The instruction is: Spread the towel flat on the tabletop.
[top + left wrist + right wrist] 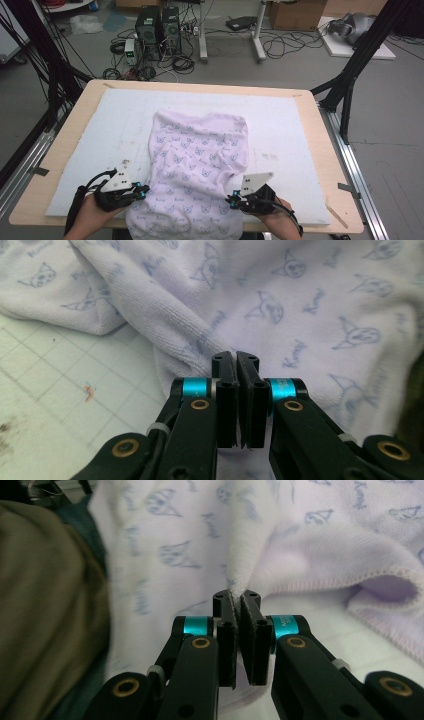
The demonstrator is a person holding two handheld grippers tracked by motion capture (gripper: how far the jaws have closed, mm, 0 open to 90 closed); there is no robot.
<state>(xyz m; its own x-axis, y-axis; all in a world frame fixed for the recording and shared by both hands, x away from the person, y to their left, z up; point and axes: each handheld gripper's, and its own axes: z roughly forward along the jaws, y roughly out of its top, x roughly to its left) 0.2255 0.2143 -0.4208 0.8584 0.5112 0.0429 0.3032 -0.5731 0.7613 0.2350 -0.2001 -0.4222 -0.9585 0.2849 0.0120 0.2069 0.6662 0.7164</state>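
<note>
Pale lilac towel (blue cat-face print, pink hem) on white mat

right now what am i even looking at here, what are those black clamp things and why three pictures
A person at a table holds a tool in each hand: the left hand-held gripper and the right hand-held gripper, each with two black jaws. The high view looks down from above. The two gripper views come from cameras riding on the tools, looking along their jaws. On a white mat lies a lilac towel printed with cat faces. Both grippers are shut; the right one pinches a fold of the towel, and the left one's jaws are closed at the towel's edge.
</note>
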